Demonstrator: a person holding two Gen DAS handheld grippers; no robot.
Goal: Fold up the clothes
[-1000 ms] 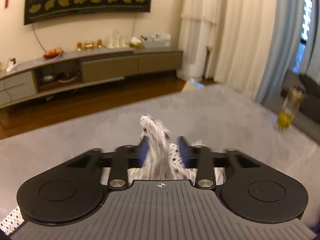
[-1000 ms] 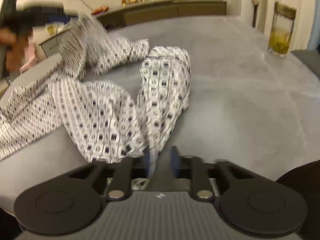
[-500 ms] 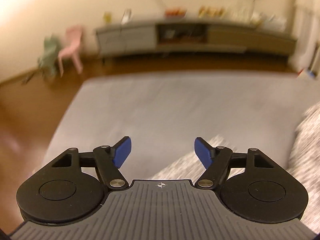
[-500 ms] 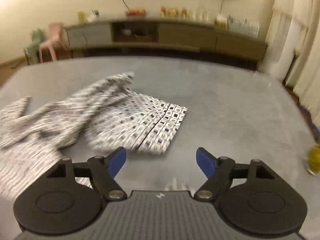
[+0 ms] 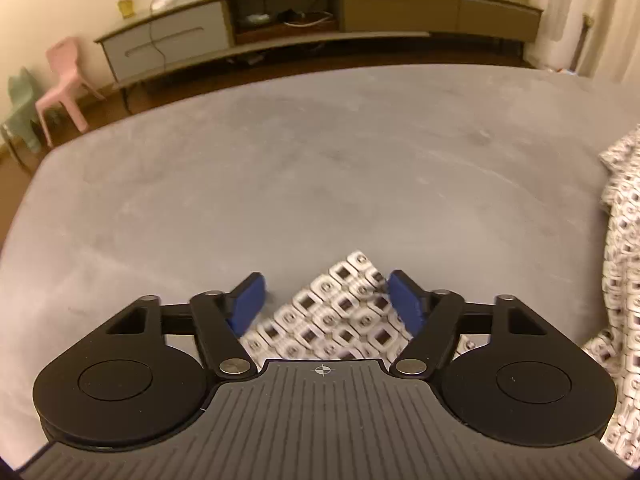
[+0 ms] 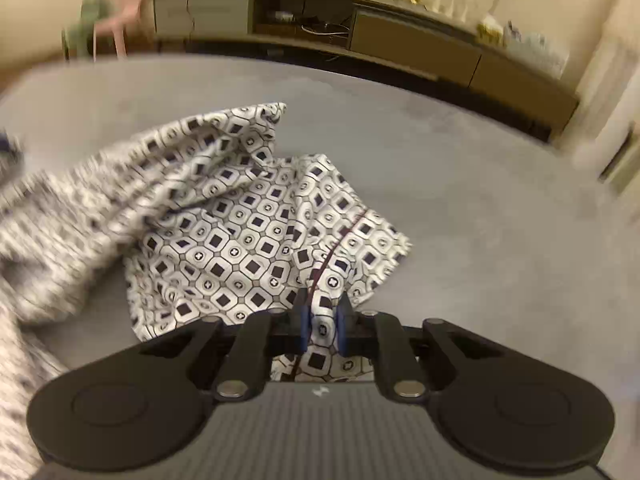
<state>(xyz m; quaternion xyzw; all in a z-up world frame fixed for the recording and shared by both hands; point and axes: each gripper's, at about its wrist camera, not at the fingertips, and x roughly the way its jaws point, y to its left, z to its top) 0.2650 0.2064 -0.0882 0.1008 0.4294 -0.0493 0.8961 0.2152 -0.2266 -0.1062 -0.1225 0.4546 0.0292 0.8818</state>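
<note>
We find the right gripper (image 6: 322, 322) clamped on a fold of the patterned garment (image 6: 240, 232); its jaws have just been closing, and the blue pads (image 6: 304, 326) now press the cloth from both sides at lower centre of the right wrist view. From there the garment spreads up and to the left over the grey surface (image 6: 480, 200), crumpled, with its left portion blurred.

We find the left gripper (image 5: 326, 300) open, with its blue pads (image 5: 248, 300) standing well apart. A pointed corner of the same garment (image 5: 340, 312) lies between them at lower centre of the left wrist view; the left pad is clear of it, and we cannot tell whether the right pad touches the cloth. More of the garment runs down the right edge of that frame.

A long low cabinet (image 5: 320, 16) stands along the wall at top, with a pink chair (image 5: 64, 76) at upper left.
</note>
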